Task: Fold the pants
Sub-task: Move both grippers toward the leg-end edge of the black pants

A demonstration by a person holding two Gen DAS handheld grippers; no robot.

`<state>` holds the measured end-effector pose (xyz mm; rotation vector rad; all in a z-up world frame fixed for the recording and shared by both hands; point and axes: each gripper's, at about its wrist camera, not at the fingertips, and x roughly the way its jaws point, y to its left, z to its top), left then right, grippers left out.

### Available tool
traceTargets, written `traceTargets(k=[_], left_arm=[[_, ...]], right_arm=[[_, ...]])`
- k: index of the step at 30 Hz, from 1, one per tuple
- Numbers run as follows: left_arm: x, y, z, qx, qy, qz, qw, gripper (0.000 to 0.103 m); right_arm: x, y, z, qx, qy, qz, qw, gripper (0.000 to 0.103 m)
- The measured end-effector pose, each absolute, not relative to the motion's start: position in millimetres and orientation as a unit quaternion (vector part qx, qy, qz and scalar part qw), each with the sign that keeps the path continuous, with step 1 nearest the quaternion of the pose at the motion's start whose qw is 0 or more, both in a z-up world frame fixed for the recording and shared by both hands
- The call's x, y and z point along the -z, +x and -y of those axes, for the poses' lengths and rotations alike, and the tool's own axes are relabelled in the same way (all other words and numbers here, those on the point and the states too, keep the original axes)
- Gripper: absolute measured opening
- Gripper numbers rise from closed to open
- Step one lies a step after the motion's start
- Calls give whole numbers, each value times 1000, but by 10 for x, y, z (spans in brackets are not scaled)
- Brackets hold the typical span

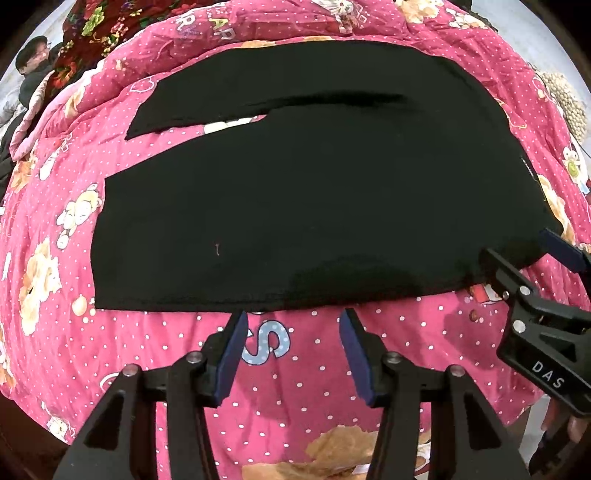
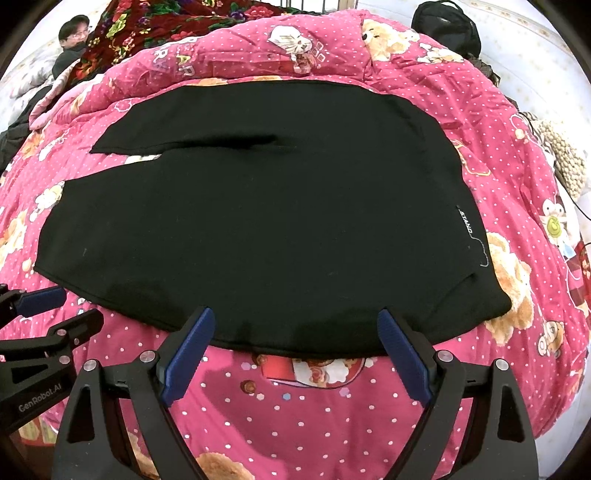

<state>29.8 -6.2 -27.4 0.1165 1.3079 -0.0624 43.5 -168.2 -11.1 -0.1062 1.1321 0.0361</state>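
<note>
Black pants [image 1: 295,192] lie spread flat on a pink quilt [image 1: 306,373], legs pointing left, waist at the right with a small white label [image 2: 466,222]. My left gripper [image 1: 293,317] is open, its blue pads just at the near hem of the pants, empty. My right gripper [image 2: 295,317] is open with its pads over the near edge of the pants [image 2: 277,206] by the waist, holding nothing. The right gripper also shows in the left wrist view [image 1: 517,254] at the waist corner. The left gripper shows in the right wrist view [image 2: 55,306] at the lower left.
The pink quilt [image 2: 332,406] with bear prints covers a bed. A dark red floral blanket [image 2: 155,26] lies at the back. A person [image 2: 74,40] sits at the far left. A black bag [image 2: 447,29] and a knitted item [image 2: 565,155] lie at the right.
</note>
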Motion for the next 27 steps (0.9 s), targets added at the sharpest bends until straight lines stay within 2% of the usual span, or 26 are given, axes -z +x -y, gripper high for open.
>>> traceTargets(k=[27], left_arm=[[328, 395, 95, 40, 61, -610, 789, 54]], right_arm=[[183, 517, 1647, -14, -56, -544, 837, 90]])
